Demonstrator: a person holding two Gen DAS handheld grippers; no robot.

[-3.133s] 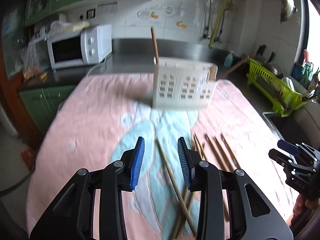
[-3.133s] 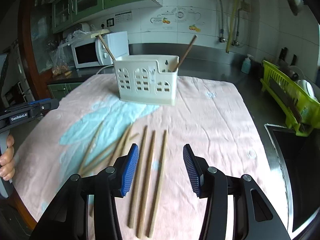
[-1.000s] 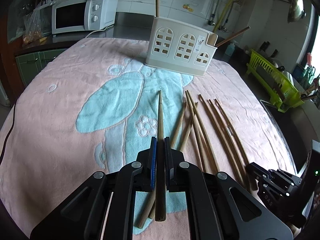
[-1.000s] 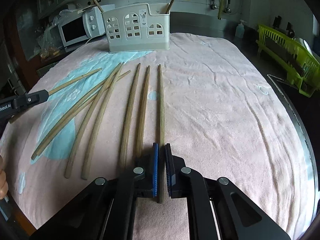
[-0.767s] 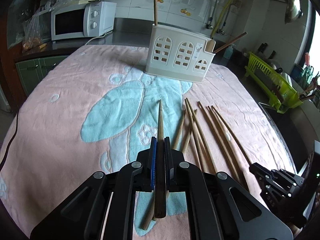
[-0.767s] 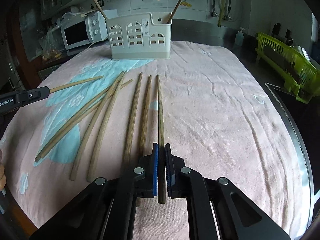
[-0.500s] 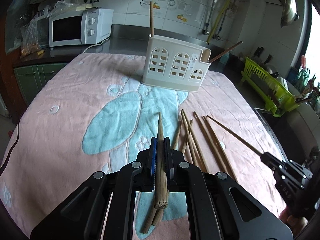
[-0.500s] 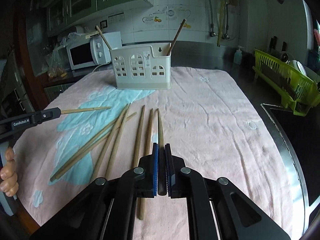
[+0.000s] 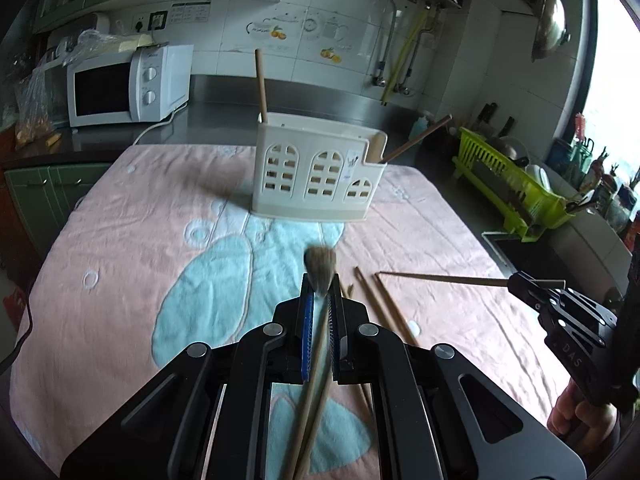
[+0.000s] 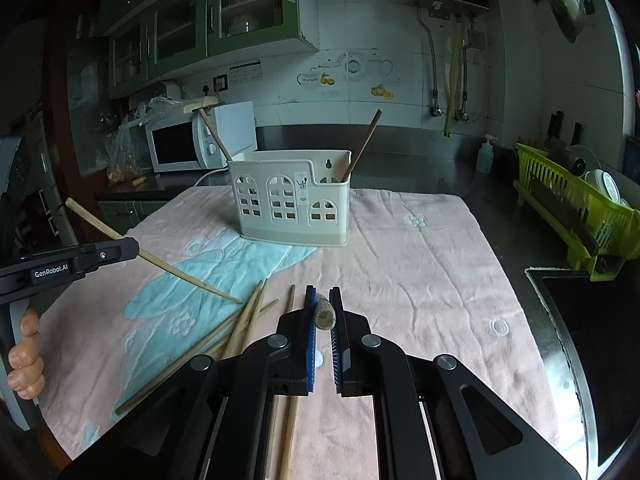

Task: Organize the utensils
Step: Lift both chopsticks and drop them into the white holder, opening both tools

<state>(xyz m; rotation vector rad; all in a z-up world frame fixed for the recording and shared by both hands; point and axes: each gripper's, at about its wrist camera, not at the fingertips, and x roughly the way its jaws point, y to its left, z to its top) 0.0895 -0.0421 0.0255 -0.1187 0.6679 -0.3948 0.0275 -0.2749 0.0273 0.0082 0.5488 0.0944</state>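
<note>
My left gripper (image 9: 319,300) clamps one chopstick (image 9: 319,266), my right gripper (image 10: 322,312) another (image 10: 324,314), both held above the pink towel (image 10: 420,280)

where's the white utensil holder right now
The white utensil holder stands upright at the far end of the pink towel, centre of both wrist views, with the white microwave behind it to the left.

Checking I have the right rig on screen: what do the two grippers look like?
Both are matte black angular frames with silver screws. The left gripper has ribbed blue pads and white "GenRobot.AI" lettering on its side. The right gripper has the same blue ribbed pads; its side reads "DAS". A bare hand grips the left handle; no sleeve shows.
</note>
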